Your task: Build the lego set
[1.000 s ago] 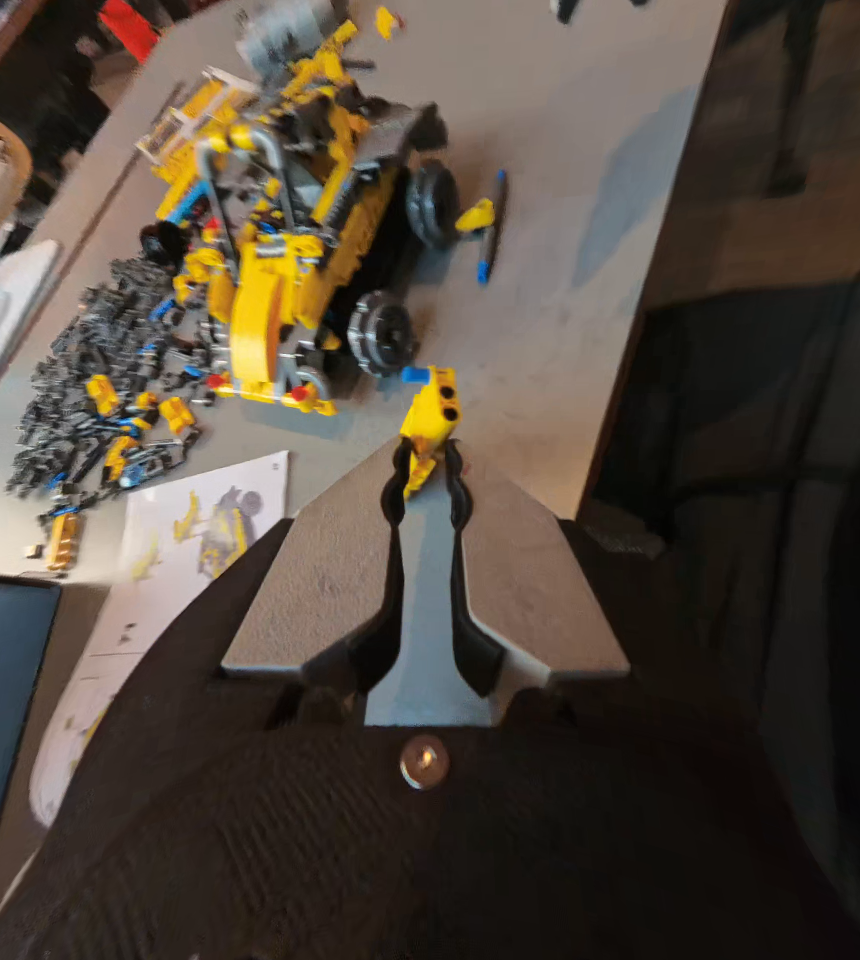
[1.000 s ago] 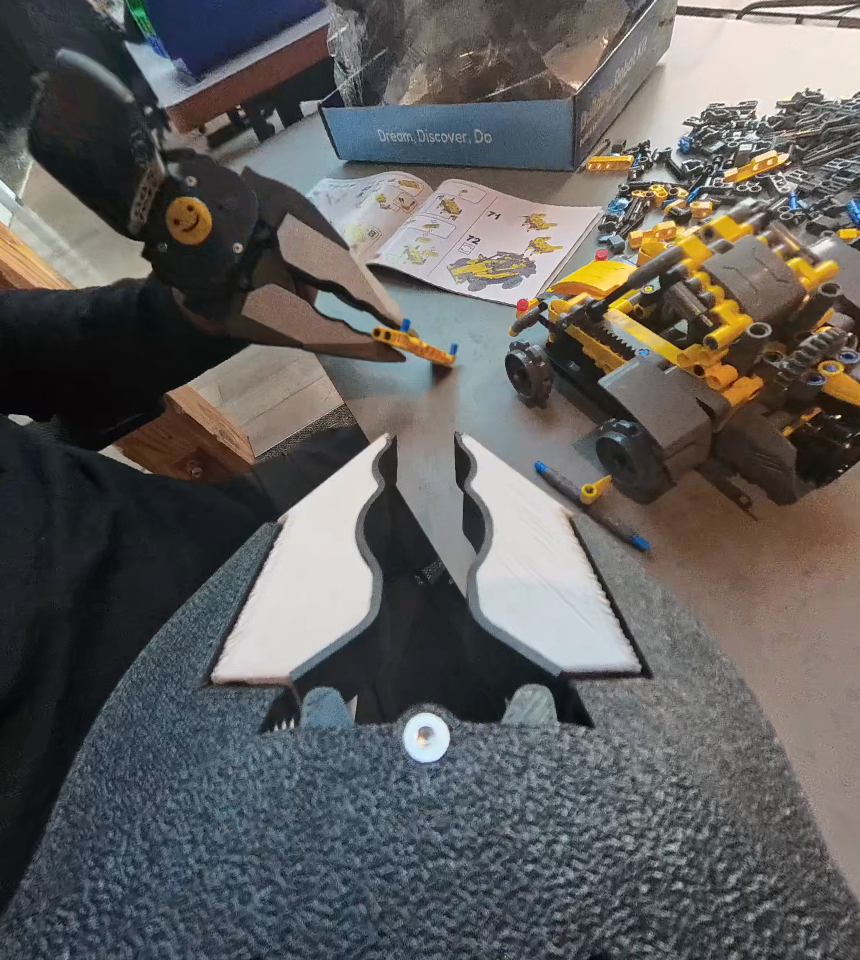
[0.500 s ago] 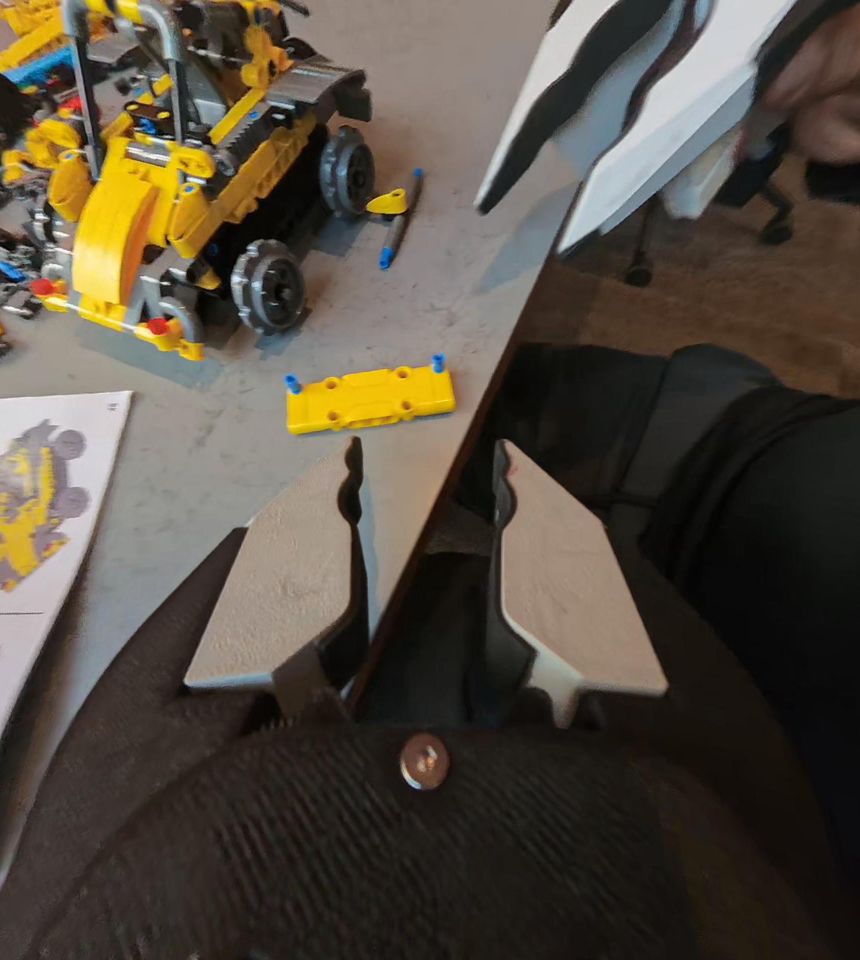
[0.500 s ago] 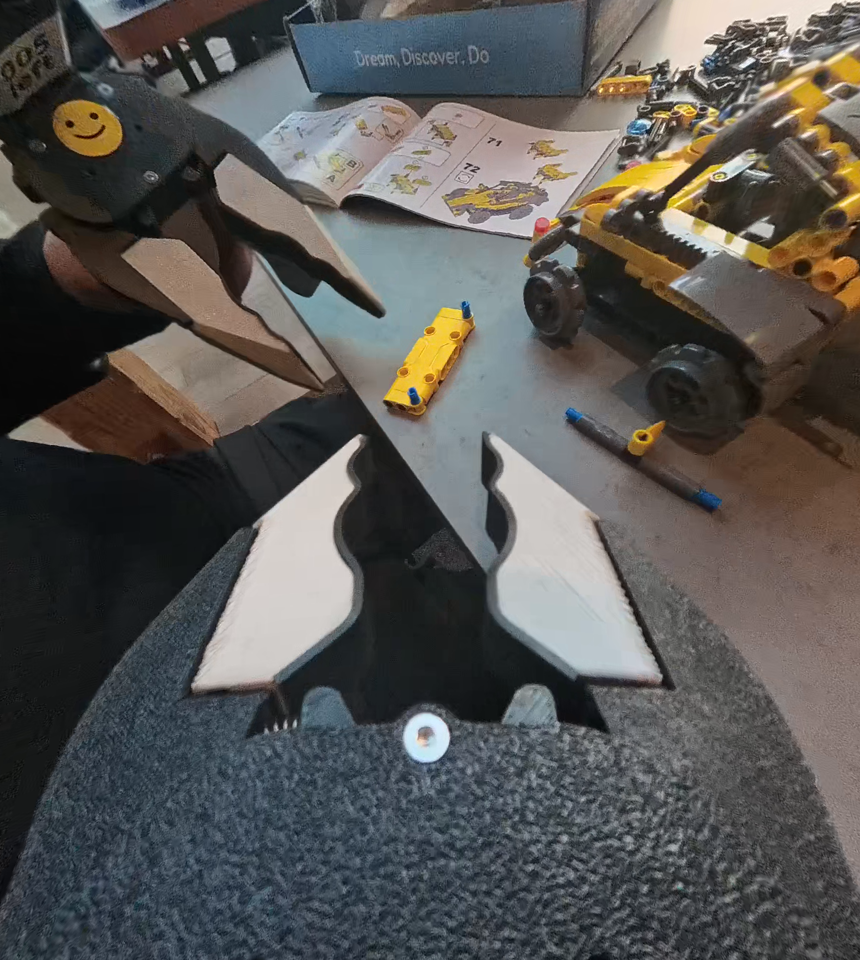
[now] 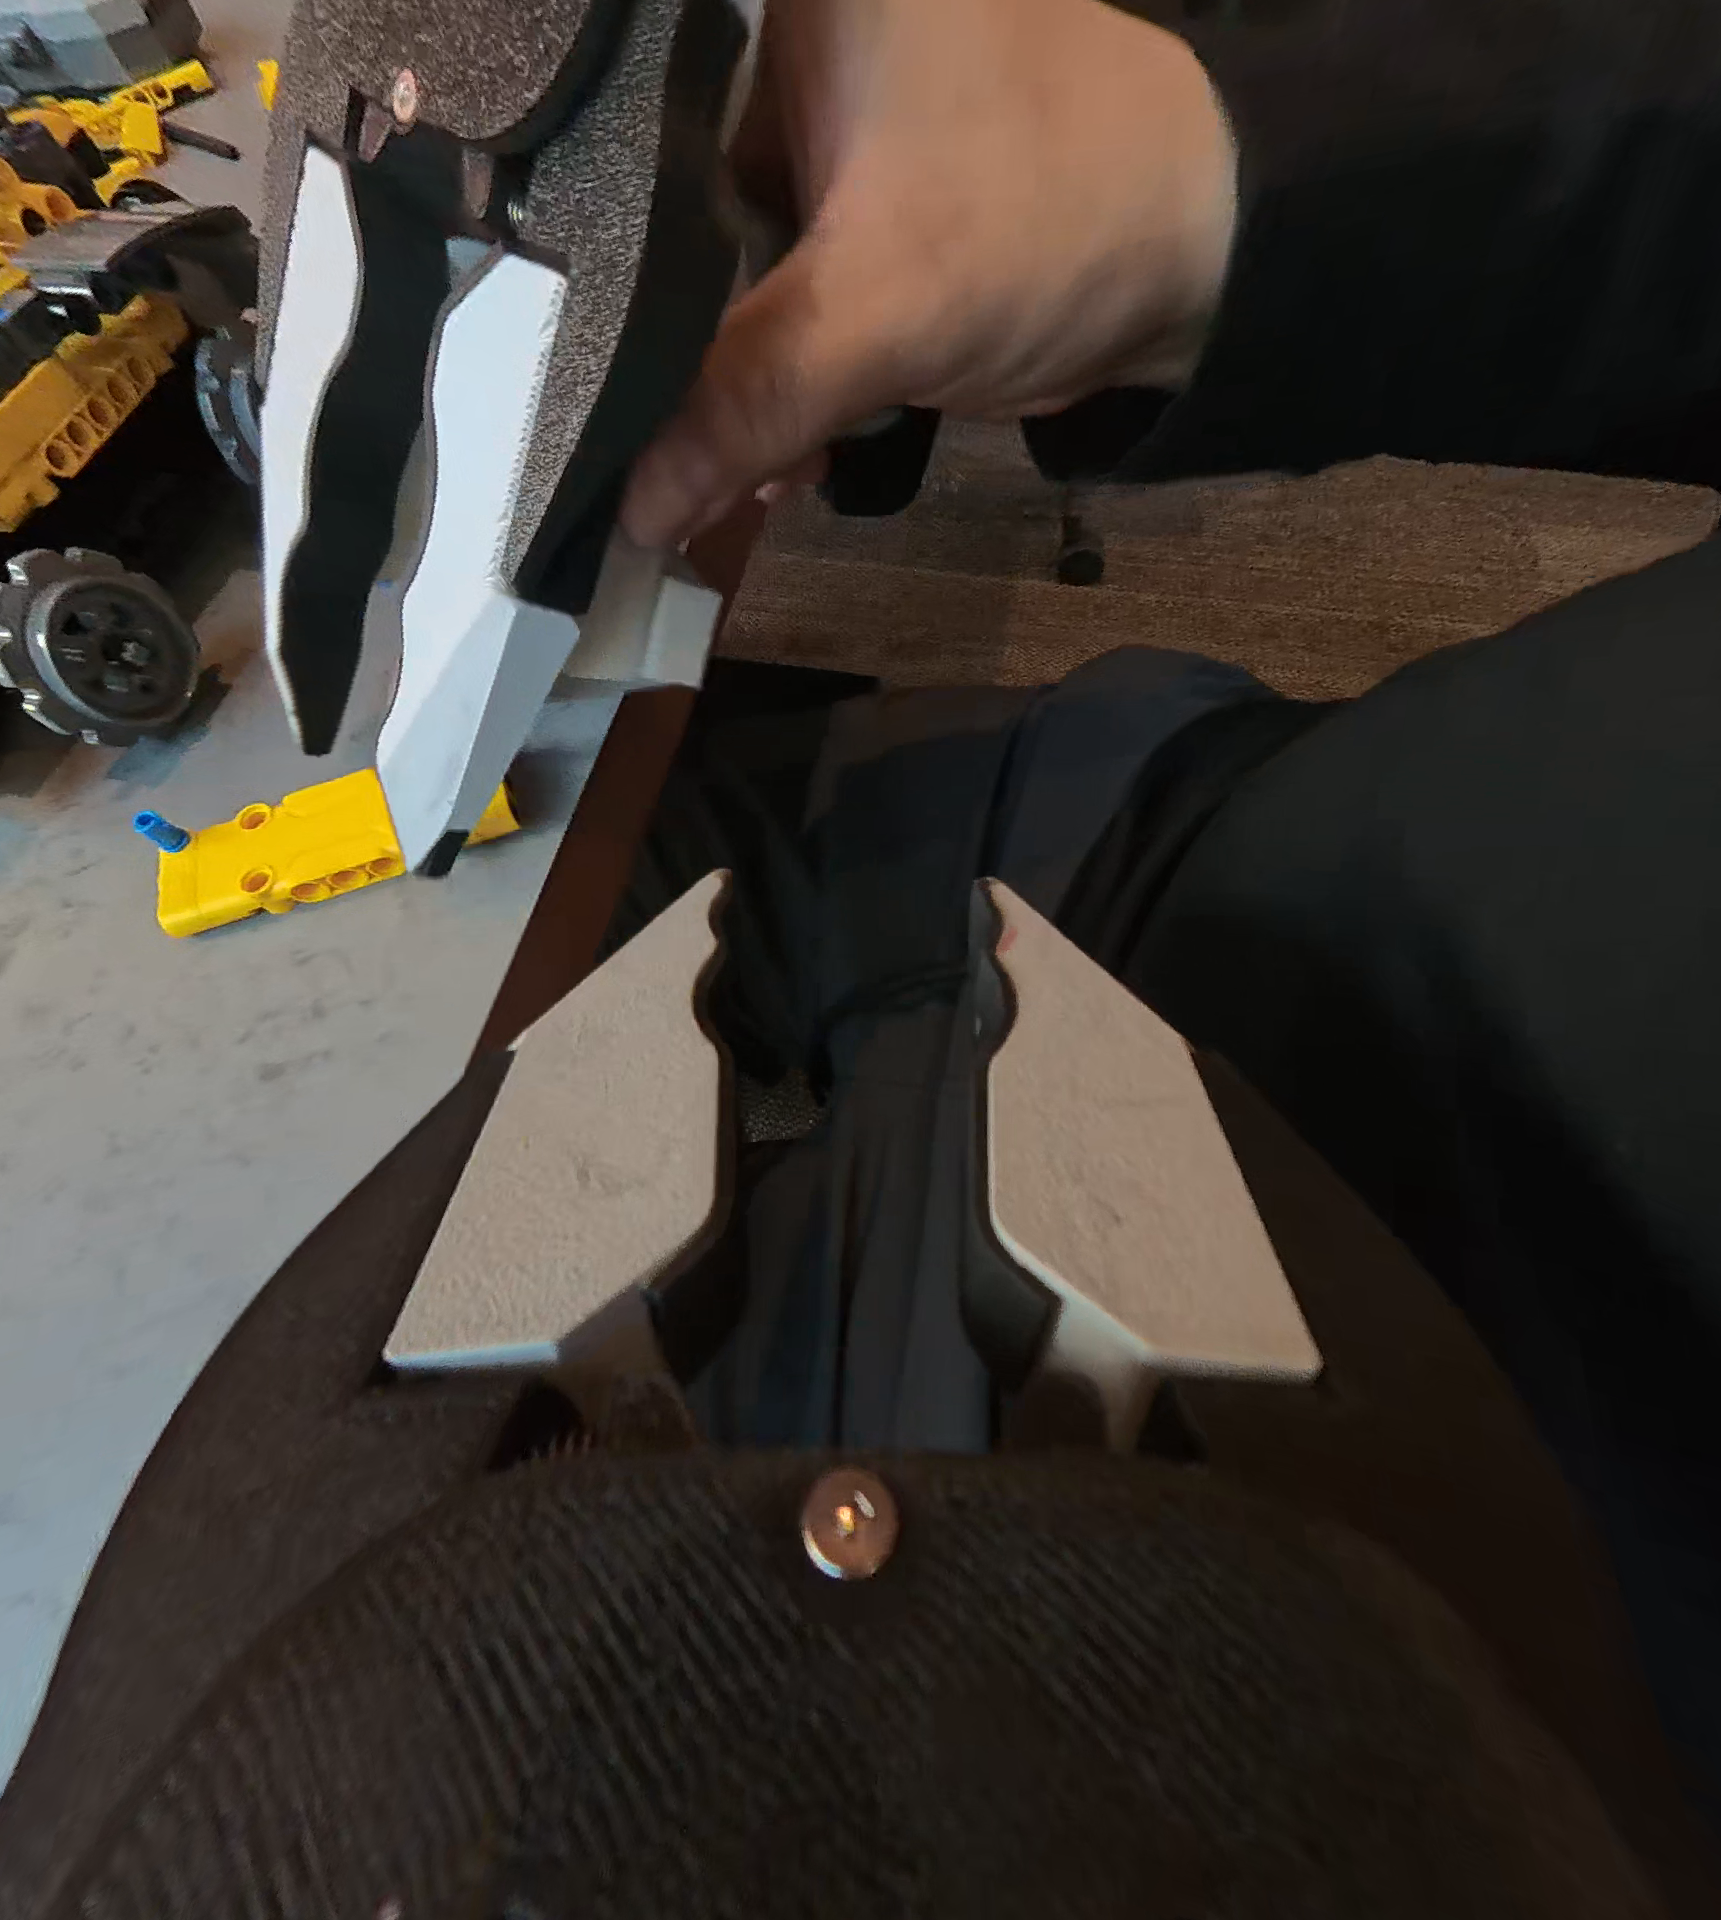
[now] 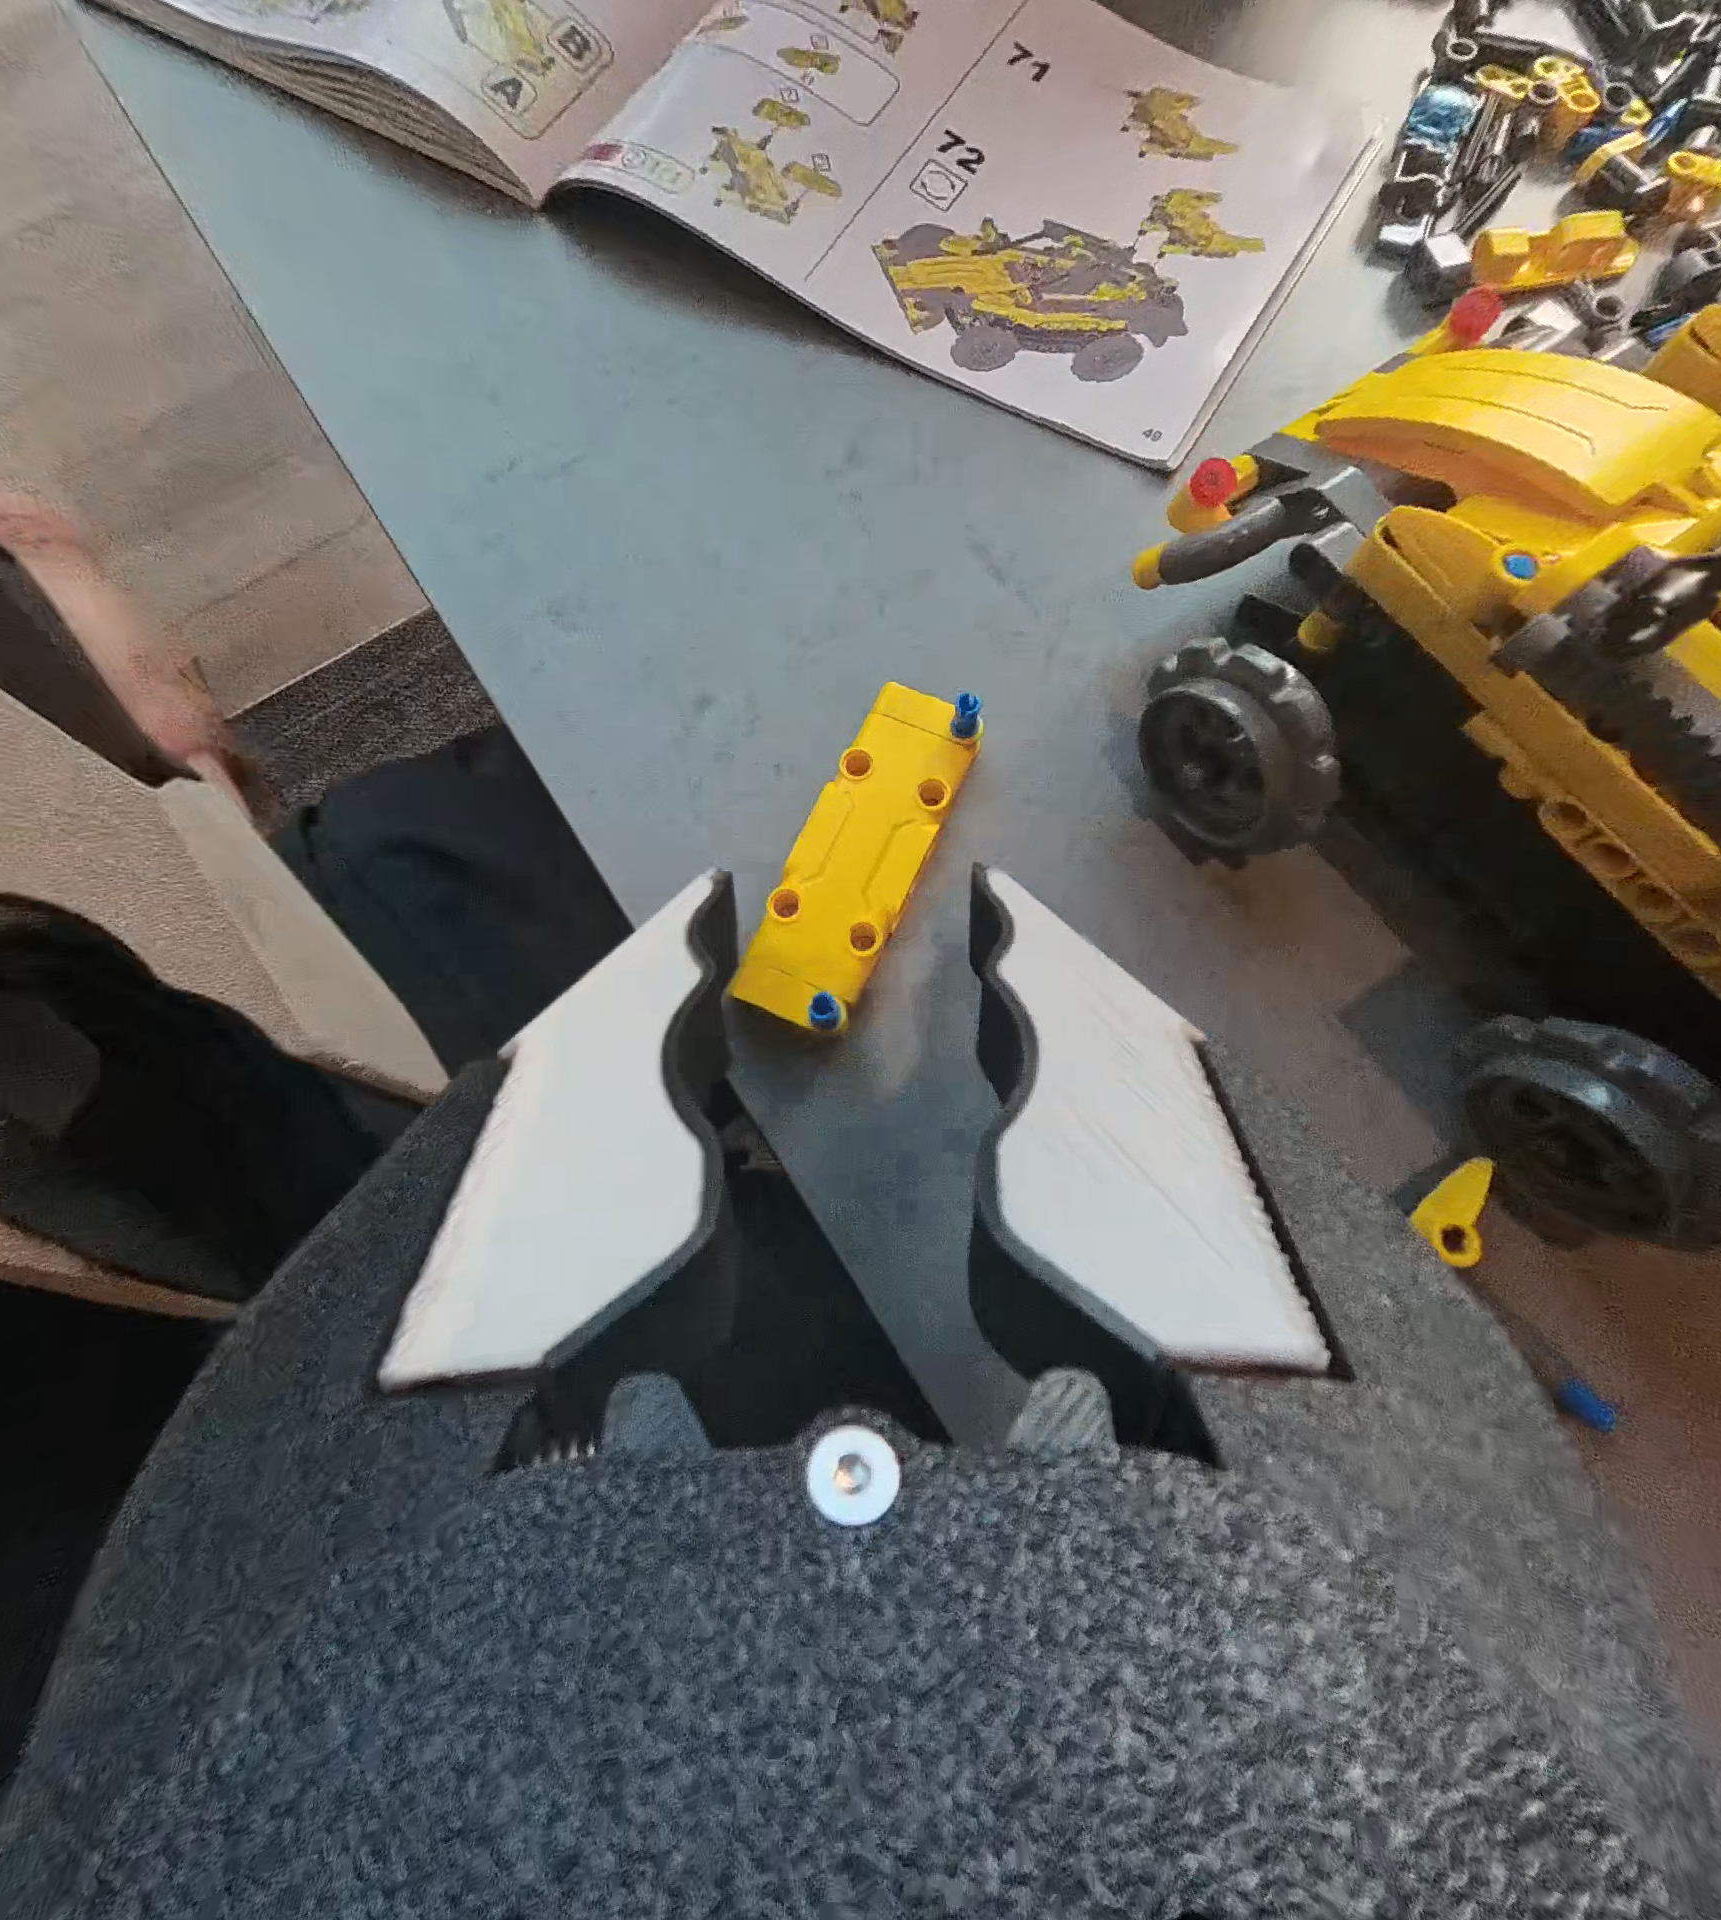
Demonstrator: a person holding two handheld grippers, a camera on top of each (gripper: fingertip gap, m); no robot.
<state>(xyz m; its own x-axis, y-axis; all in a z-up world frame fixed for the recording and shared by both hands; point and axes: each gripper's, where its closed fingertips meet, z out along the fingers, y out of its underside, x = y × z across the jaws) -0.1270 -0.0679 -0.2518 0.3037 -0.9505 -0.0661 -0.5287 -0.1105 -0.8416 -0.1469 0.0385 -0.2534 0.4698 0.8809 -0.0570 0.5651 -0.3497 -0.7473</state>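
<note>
While its jaws stand apart, the right gripper (image 6: 851, 914) hovers over a yellow pinned panel (image 6: 861, 857) on the grey table (image 6: 627, 499). Off the table edge, the left gripper (image 5: 845, 894) gapes empty.

The right gripper (image 5: 373, 800) hides part of the yellow panel (image 5: 284, 852). At three o'clock the edge cuts the yellow vehicle (image 6: 1562, 623).

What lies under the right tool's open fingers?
Under the right tool: a yellow brick with blue pins, flat on the grey table by its edge. In the left view, one finger hides its middle.
</note>
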